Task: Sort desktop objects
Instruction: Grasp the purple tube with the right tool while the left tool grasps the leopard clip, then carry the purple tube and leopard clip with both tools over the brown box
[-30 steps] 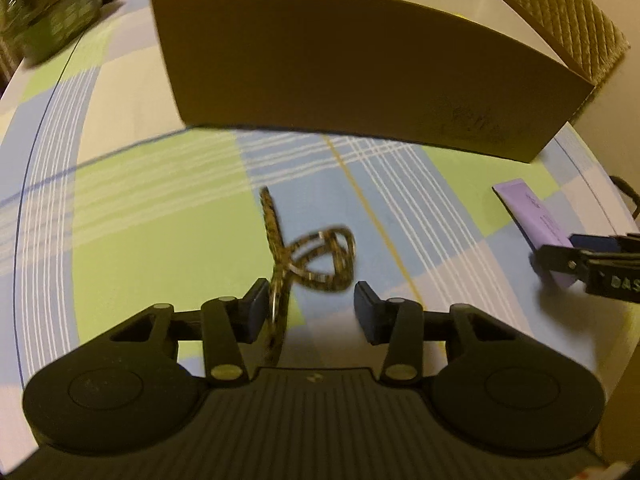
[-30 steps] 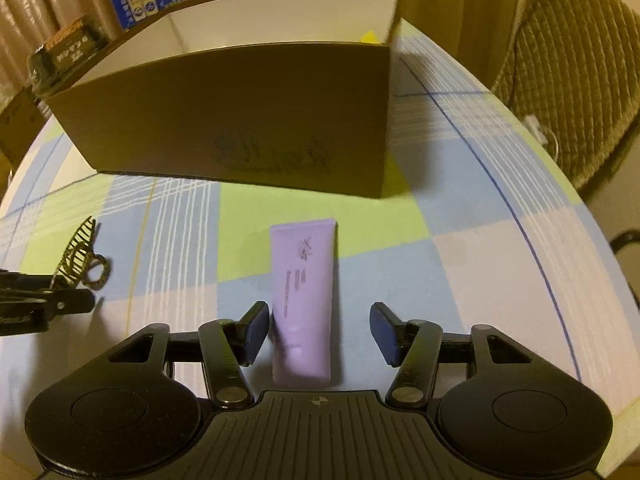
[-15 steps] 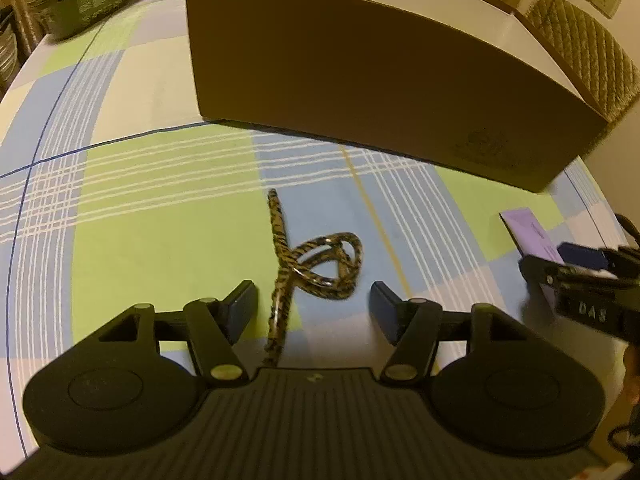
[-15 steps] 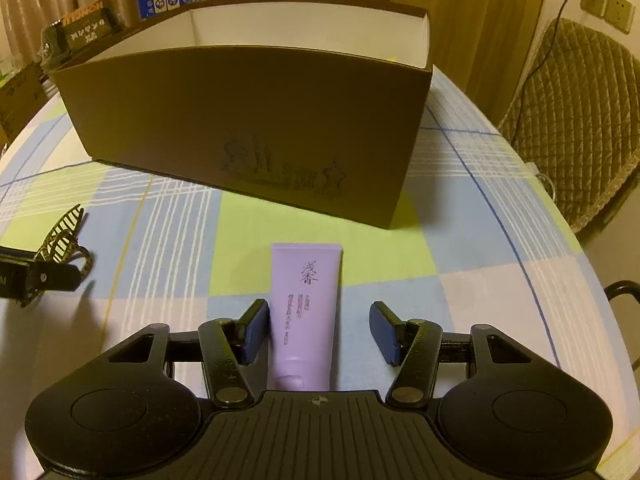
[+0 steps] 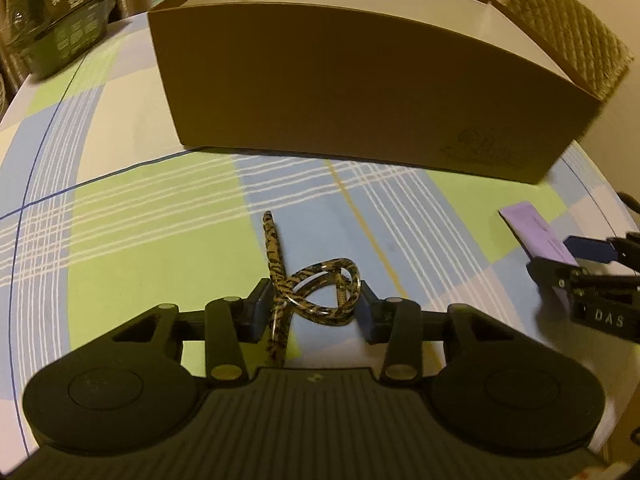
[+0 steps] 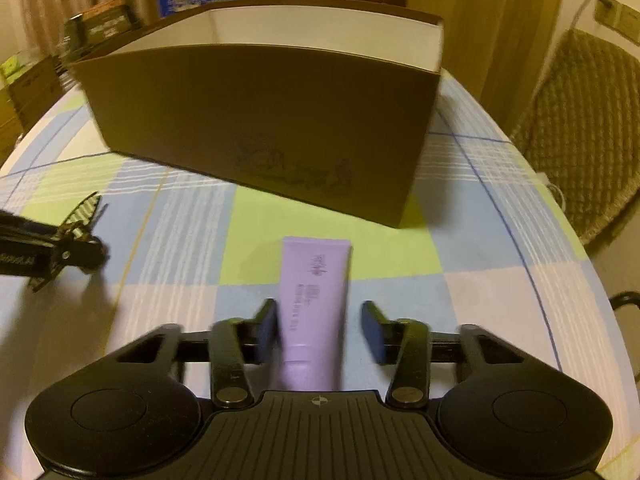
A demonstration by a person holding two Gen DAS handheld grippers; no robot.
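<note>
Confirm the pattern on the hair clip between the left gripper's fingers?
Tortoiseshell: amber-brown with dark streaks. The hair clip shows best in the left wrist view.

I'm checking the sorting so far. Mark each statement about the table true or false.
1. The tube is purple. True.
2. The box has a lid on. False: its top is open and the white inside shows.
3. The clip is in the box. False: it is outside, over the cloth in front of the box.
4. The tube is in front of the box, apart from it. True.
</note>
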